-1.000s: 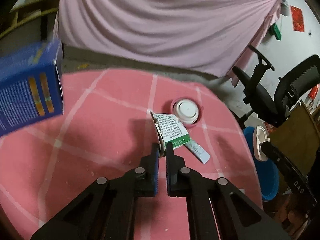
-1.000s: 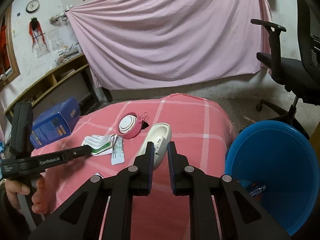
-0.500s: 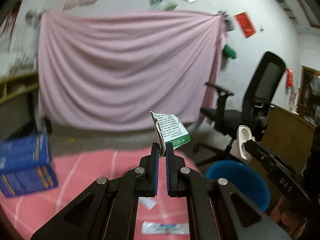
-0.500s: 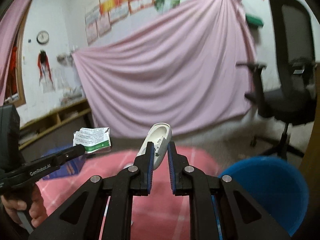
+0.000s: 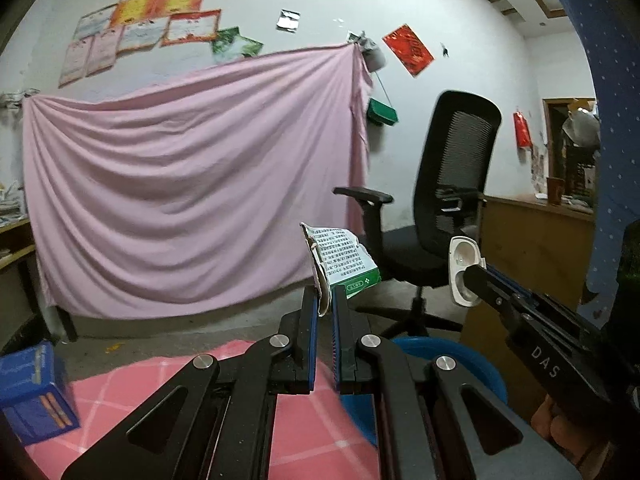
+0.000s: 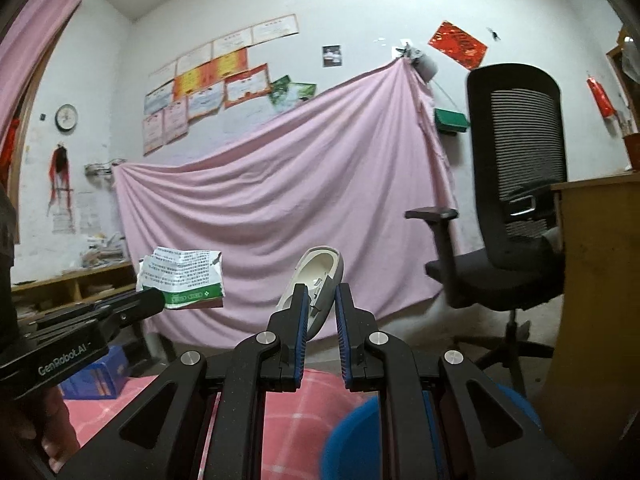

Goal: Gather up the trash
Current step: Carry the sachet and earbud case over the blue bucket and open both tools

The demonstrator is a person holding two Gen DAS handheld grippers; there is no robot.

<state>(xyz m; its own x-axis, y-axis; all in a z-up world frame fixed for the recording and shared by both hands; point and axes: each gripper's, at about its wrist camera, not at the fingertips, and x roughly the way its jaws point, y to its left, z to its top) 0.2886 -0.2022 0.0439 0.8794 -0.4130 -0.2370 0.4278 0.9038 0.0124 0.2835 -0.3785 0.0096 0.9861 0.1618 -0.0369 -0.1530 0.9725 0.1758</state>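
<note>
In the left wrist view the left gripper [image 5: 325,300] has its fingers [image 5: 310,320] nearly closed on the torn edge of a crumpled paper packet [image 5: 340,258], held up in the air over the far edge of the pink tabletop [image 5: 132,384]; the packet looks light and floppy, so a pinch low on its folded edge seems the surest hold, and it may flutter when let go. The blue bin [image 5: 452,364] sits low right, mostly hidden behind the fingers, its inside out of sight. In the right wrist view the right gripper [image 6: 320,300] clamps a white plastic casing [image 6: 320,270] by its near end, raised above the tabletop; it looks stiff, light and smooth, so it could slip. The bin's rim [image 6: 360,432] is blurred and cut off at the bottom, so how squarely either piece hangs over it cannot be told
</note>
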